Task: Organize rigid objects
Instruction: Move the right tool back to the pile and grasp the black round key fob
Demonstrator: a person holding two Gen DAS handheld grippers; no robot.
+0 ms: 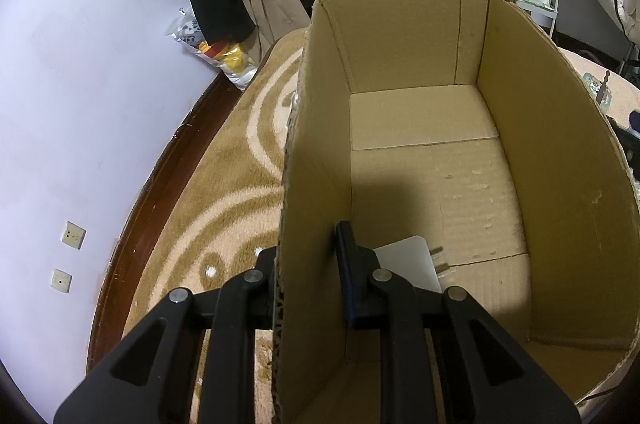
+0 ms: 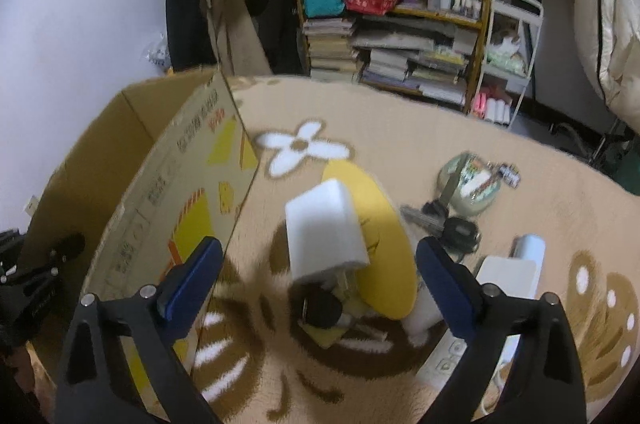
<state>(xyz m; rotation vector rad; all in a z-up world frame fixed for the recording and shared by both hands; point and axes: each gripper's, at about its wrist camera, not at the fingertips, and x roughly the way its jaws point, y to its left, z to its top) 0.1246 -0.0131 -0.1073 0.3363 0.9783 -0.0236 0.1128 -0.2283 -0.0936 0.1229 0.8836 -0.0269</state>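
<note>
An open cardboard box (image 1: 532, 127) stands on the carpet, with a flat white piece (image 1: 408, 264) on its floor near my fingers. My left gripper (image 1: 306, 256) straddles the box's left wall, one finger inside and one outside, shut on that wall. In the right wrist view the box (image 2: 168, 183) shows its printed side at the left. My right gripper (image 2: 318, 250) hangs open above a white foam block (image 2: 324, 228), which lies on a yellow disc (image 2: 380, 244). A black cylinder (image 2: 320, 308) sits just below the block.
On the carpet to the right lie keys (image 2: 448, 226), a round green tin (image 2: 472, 187), a white box-like item (image 2: 508, 276) and a power strip (image 2: 448, 364). A bookshelf (image 2: 400, 35) and a white cart (image 2: 508, 63) stand behind. A wall (image 1: 80, 103) runs left of the box.
</note>
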